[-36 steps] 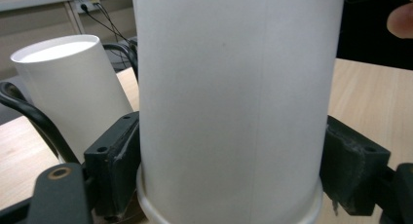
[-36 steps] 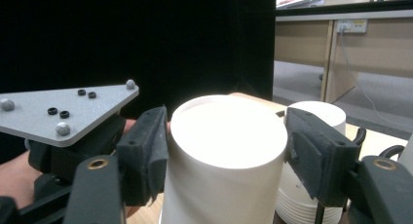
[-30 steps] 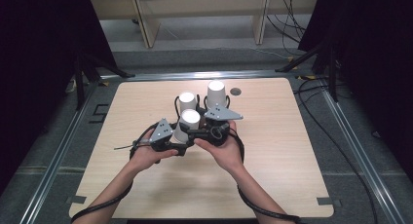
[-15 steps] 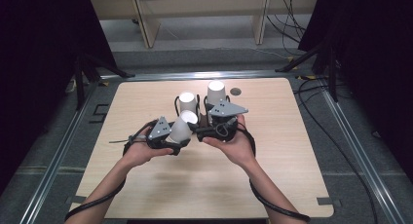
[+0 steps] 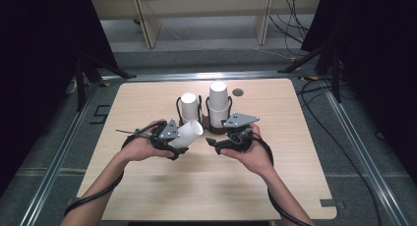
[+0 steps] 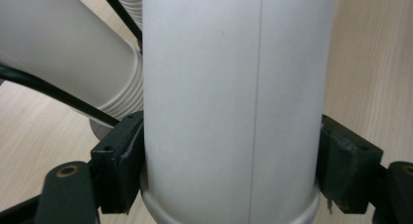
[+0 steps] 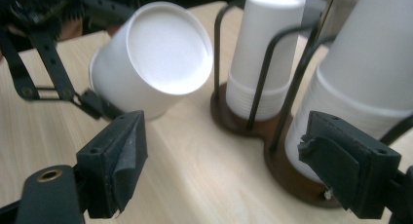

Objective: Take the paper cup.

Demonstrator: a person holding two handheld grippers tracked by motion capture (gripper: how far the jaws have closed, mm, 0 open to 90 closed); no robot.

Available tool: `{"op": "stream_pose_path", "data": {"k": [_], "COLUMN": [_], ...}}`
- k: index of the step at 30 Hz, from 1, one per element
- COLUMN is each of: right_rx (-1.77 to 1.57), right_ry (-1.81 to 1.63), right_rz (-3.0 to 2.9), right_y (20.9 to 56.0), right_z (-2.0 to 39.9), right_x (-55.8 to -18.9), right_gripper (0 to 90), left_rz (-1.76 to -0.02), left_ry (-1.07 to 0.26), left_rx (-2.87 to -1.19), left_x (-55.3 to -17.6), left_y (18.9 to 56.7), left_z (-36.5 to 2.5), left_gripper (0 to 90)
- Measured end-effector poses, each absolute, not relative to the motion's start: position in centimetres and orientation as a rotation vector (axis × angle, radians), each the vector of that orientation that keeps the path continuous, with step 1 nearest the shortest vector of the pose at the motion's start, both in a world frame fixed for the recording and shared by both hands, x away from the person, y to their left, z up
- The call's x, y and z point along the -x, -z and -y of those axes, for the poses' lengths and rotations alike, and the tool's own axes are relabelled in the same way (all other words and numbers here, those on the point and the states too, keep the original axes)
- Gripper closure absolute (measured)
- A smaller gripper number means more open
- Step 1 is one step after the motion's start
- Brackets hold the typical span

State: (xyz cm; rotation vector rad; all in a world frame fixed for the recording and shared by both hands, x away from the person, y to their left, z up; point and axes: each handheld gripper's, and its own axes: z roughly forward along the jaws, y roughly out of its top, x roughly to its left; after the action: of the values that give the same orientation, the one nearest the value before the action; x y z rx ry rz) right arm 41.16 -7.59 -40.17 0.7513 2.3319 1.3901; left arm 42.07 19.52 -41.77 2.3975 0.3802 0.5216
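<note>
One paper cup (image 5: 188, 134) in left hand-held gripper (image 5: 167, 136), two cup stacks (image 5: 219, 103) behind

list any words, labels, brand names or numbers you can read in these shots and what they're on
There is none to read.
The paper cup held in the left gripper is plain white; the left gripper view shows only its side seam.
The cup stacks in the wire holder carry no print.
The right gripper and its grey plate bear no legible marking.
The table is bare wood grain.
</note>
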Motion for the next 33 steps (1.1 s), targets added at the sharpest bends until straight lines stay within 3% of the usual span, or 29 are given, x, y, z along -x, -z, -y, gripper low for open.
{"op": "stream_pose_path", "data": {"k": [11, 33], "right_rx": [-0.745, -0.631], "right_ry": [-1.331, -1.36], "right_rz": [-2.448, -2.508], "right_y": [43.1, 43.0], "right_z": [7.4, 5.1], "right_x": [-40.5, -41.5], "right_gripper": [18.2, 18.6], "left_rz": [-0.147, 0.051], "left_ry": [-0.565, -0.569], "left_rx": [-2.69, -2.757], "left_x": [-42.2, -42.2], "left_y": [42.4, 42.4], "left_z": [-17.6, -15.6], "left_gripper": [22.2, 22.6]}}
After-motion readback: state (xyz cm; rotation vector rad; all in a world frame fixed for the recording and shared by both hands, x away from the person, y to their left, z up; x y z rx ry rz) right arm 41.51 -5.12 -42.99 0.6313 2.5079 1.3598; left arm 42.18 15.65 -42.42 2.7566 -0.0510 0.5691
